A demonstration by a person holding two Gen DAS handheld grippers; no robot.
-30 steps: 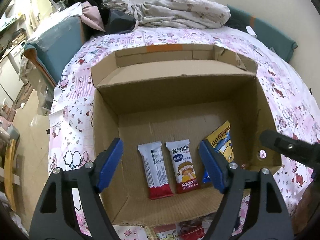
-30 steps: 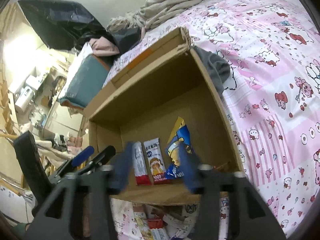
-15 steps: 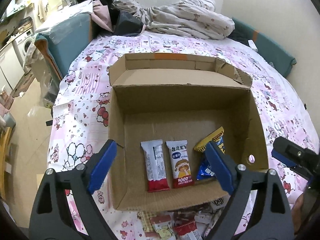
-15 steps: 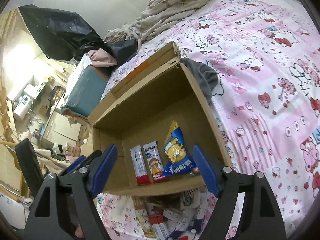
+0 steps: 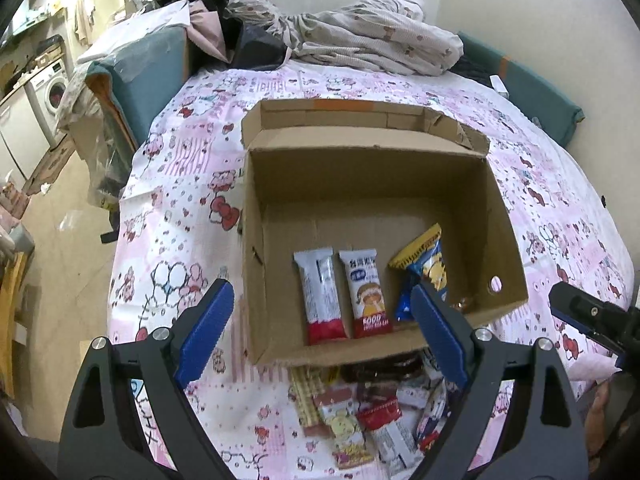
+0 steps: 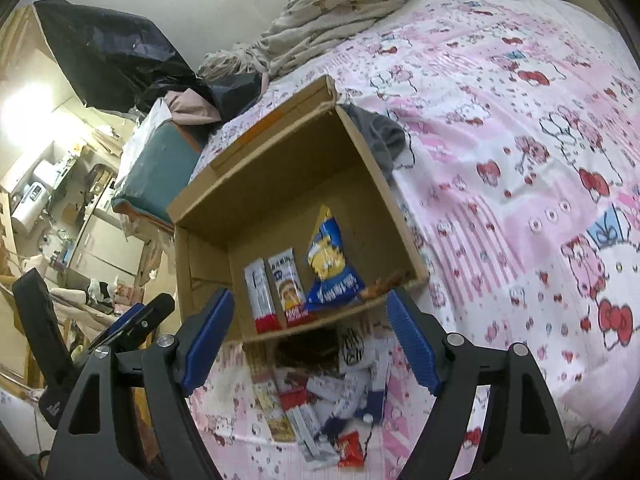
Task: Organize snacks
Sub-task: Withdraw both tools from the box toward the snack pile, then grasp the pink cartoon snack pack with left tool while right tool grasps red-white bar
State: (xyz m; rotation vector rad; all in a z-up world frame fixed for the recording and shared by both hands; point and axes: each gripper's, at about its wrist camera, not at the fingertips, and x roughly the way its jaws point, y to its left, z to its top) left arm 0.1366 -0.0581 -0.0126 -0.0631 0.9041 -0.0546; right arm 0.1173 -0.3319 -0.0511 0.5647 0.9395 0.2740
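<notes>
An open cardboard box (image 5: 504, 224) (image 6: 384, 184) lies on a pink patterned bedsheet. Inside lie a white-and-red bar (image 5: 322, 300) (image 6: 262, 298), a rice-cake bar (image 5: 366, 294) (image 6: 290, 290) and a blue-yellow snack bag (image 5: 426, 268) (image 6: 330, 264). A pile of loose snacks (image 5: 372, 412) (image 6: 320, 400) lies on the sheet in front of the box. My left gripper (image 5: 320, 336) is open and empty above the box's near edge. My right gripper (image 6: 310, 336) is open and empty above the pile; it also shows in the left wrist view (image 5: 588, 316).
Crumpled bedding (image 5: 360, 40) and a black bag (image 6: 112, 56) lie at the far end of the bed. A teal cushion (image 5: 136, 76) stands at the left edge, with the floor and a washing machine (image 5: 52, 88) beyond. A grey cloth (image 6: 380, 140) lies beside the box.
Both grippers have pulled back and up from the box. The right gripper has opened and the blue-yellow bag now lies in the box. The snack pile has come into view.
</notes>
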